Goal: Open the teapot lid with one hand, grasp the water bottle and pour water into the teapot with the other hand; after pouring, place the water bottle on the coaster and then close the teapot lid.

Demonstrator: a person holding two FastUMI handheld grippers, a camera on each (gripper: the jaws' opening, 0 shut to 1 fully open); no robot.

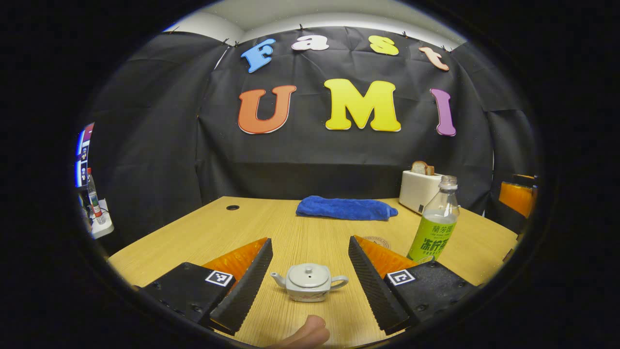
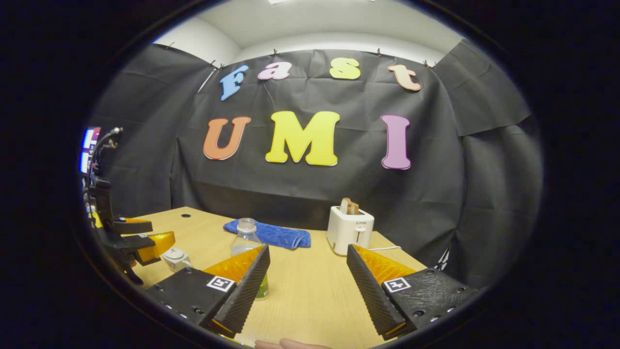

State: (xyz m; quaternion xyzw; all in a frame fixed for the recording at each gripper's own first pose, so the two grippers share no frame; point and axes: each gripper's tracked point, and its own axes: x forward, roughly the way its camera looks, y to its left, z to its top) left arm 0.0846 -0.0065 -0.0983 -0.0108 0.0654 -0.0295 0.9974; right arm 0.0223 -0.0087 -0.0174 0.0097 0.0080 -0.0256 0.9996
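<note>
A wooden table (image 1: 310,228) is filling the black-draped booth. The left gripper (image 1: 310,283) is hanging wide open and empty around the teapot (image 1: 309,282); it is best lowering squarely onto the lid knob (image 1: 308,269) before closing. The teapot is sitting squat, pale, lid on, near the green-labelled water bottle (image 1: 436,223). The right gripper (image 2: 307,286) is gaping empty too.

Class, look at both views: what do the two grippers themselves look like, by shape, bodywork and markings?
Each gripper, left gripper and right gripper, has two wedge-shaped fingers with ribbed inner faces, orange panels on the outer sides, and black textured blocks with screws behind. Each block carries a small square black-and-white marker.
</note>
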